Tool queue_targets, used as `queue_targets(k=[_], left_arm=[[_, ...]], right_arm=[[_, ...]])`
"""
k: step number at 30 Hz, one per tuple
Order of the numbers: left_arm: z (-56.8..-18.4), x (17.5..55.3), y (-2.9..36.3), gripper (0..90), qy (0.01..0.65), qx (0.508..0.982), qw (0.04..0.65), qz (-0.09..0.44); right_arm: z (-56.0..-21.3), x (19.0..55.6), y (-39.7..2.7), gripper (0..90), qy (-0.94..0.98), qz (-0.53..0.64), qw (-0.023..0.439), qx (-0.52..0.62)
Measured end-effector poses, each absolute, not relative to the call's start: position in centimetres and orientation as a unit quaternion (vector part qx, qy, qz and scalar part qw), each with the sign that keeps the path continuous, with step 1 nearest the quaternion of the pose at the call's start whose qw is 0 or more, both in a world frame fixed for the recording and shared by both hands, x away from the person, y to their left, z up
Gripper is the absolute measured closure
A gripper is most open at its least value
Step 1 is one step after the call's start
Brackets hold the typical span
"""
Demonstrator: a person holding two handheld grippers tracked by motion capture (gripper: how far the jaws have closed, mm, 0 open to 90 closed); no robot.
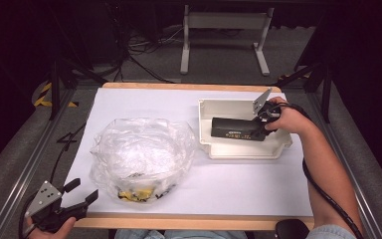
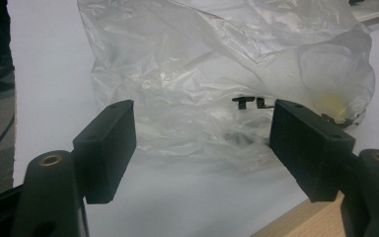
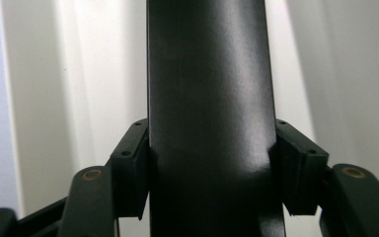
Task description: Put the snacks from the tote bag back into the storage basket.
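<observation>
A long black box [image 1: 236,129] lies in a shallow white tray [image 1: 205,130] at the table's right. My right gripper [image 1: 264,124] reaches in from the right and is shut on the box's right end. In the right gripper view the pads press both sides of the box [image 3: 207,98], with the gripper [image 3: 211,133] around it and the white tray [image 3: 39,98] behind. A crumpled clear plastic bag [image 1: 139,149] sits left of the tray with small yellow and black items [image 1: 137,193] inside. My left gripper [image 1: 83,190] stands open near the table's front left corner, facing the bag [image 2: 217,59], its jaws [image 2: 205,128] holding nothing.
White paper [image 1: 144,102] covers the tabletop, and its wooden front edge [image 1: 189,221] runs along the bottom. Black cables [image 1: 139,59] and a white table frame [image 1: 224,30] stand on the floor beyond. Metal rails [image 1: 25,169] run along both sides.
</observation>
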State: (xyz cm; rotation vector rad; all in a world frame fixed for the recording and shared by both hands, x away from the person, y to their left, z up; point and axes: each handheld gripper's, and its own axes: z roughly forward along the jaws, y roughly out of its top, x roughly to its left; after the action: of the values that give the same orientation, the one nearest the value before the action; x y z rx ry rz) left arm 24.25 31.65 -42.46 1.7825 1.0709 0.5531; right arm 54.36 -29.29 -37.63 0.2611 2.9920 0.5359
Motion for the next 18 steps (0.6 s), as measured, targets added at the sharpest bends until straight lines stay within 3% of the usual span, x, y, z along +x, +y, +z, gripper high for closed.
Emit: queue_targets(k=[18], left_arm=[[-42.33, 25.01, 31.18, 27.0, 0.427, 0.736, 0.478, 0.219]], right_arm=[[-37.46, 54.05, -29.95, 36.5, 0.974, 0.180, 0.090, 0.107]])
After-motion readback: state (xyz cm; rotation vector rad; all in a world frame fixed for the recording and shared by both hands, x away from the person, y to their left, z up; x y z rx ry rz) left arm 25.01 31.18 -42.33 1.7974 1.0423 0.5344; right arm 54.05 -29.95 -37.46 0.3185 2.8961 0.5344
